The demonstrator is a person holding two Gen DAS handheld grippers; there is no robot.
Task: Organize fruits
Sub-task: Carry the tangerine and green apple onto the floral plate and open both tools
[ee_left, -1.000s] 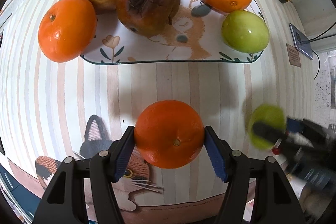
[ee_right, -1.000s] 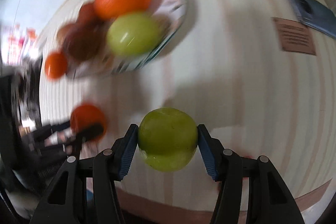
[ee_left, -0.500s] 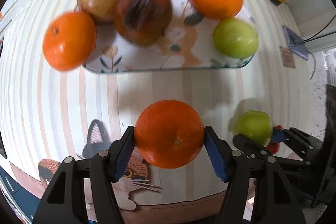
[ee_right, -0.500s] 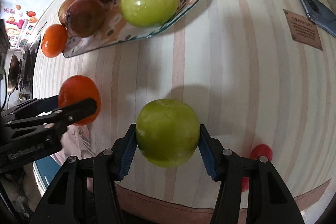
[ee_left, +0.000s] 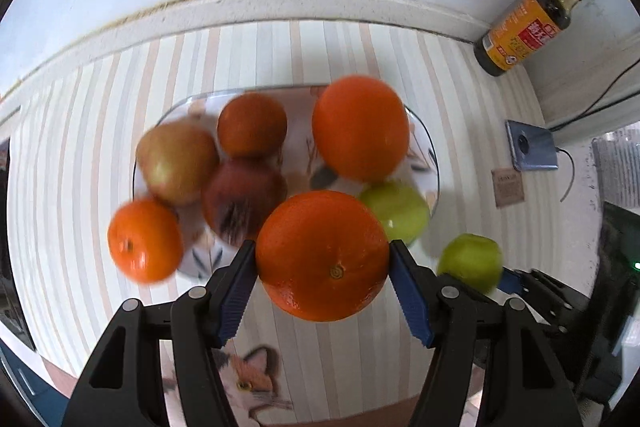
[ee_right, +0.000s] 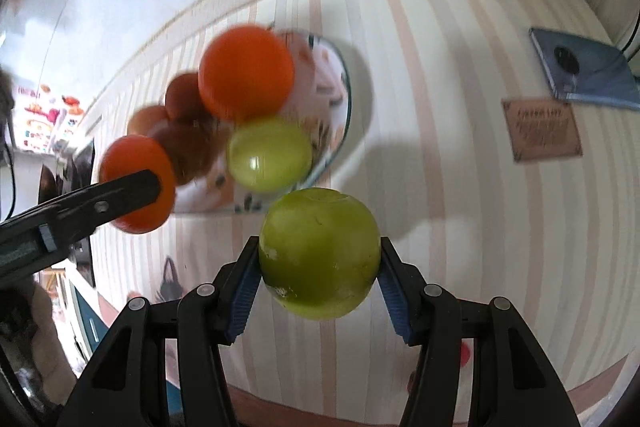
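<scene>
Both grippers have lifted off the striped cloth and swung toward the plate (ee_left: 434, 163) since a second ago; the plate, then far ahead, now sits just beyond the carried fruit, so I judge the placing step is close.

On the left, the left gripper (ee_left: 322, 267) points steeply down, its blue pads clamped on either side of an orange (ee_left: 322, 253) held over the plate's near edge. The plate already carries 6 fruits, including a small orange (ee_left: 145, 241) at its left rim and a green apple (ee_left: 396, 207) at its near right.

To the right, the right gripper (ee_right: 319, 267) also tilts steeply down, gripping a second green apple (ee_right: 319, 253) just short of the plate's near-right rim.
</scene>
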